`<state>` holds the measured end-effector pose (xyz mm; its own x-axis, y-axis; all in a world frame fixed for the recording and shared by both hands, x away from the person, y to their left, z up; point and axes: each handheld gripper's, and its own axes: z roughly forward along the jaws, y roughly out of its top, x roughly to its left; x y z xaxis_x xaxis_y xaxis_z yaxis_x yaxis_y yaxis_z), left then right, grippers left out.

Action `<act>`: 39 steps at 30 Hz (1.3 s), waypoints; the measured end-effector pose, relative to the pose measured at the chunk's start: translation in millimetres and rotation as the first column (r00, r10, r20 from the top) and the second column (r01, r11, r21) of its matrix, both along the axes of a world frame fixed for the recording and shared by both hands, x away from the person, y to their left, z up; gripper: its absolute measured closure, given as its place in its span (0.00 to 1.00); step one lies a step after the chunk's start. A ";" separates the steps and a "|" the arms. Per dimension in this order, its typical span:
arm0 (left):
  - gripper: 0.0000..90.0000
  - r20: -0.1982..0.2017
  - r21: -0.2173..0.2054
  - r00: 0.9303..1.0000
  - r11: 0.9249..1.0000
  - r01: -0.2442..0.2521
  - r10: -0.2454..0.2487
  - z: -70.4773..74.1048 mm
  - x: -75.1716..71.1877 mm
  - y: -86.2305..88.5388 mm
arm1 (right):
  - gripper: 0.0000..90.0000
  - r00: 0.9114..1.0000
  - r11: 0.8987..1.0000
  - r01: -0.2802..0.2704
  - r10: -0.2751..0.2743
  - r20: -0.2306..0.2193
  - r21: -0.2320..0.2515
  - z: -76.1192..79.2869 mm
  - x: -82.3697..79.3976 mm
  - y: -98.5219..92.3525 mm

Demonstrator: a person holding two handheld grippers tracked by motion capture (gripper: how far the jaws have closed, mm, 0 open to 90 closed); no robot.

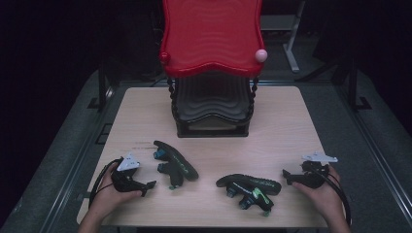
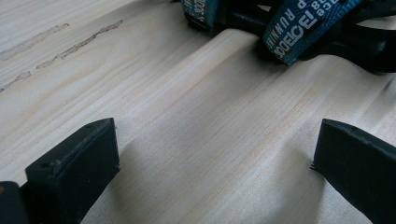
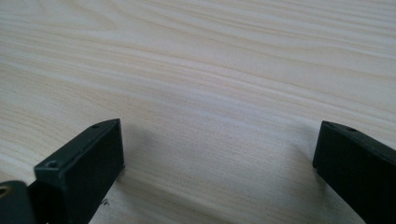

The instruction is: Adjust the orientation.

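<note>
While a person is sitting at a pale wooden table (image 1: 291,121), each hand is resting near the front edge and holding a black two-jaw tool. The left gripper (image 1: 145,187) is lying low by the front left corner, its jaws pointing right toward the nearer sandal. In the left gripper view its jaws are standing wide apart over bare wood, holding nothing, with the blue printed straps (image 2: 303,28) of a sandal showing just beyond them. The right gripper (image 1: 287,175) is sitting near the front right, its jaws pointing left. In the right gripper view those jaws are also standing wide apart, with only wood grain between them.

Two dark sandals are lying upside down or on their sides between the tools. The left sandal (image 1: 175,162) is sitting left of centre, just beside the left gripper. The right sandal (image 1: 250,187), with a green accent, is sitting right of centre, near the right gripper but apart from it.

At the far middle of the table, a two-tier rack (image 1: 212,109) is standing, with a black lower shelf and a glossy red upper shelf (image 1: 211,36).
</note>
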<state>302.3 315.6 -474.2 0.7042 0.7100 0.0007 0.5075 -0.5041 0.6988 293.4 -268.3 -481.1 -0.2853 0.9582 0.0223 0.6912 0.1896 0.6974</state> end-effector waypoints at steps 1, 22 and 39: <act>0.00 0.000 0.000 1.000 1.000 0.000 0.000 0.0 0.0 0.0 | 0.01 1.000 1.000 0.000 0.000 0.000 0.000 0.0 0.0 0.0; 0.46 0.025 -0.032 0.996 0.995 0.092 -0.091 14.4 -7.5 2.9 | 0.01 1.000 1.000 -0.030 0.030 0.002 0.002 -0.1 -1.0 -3.5; 0.59 0.084 -0.072 0.984 0.984 0.162 -0.156 19.0 -1.4 -28.9 | 0.01 0.999 0.999 -0.033 0.033 0.002 0.002 -0.1 -1.0 -3.7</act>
<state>301.0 286.7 -455.2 0.8083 0.5887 0.0089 0.3678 -0.5166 0.7732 292.4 -272.1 -481.2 -0.3172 0.9481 0.0233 0.6831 0.2114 0.6990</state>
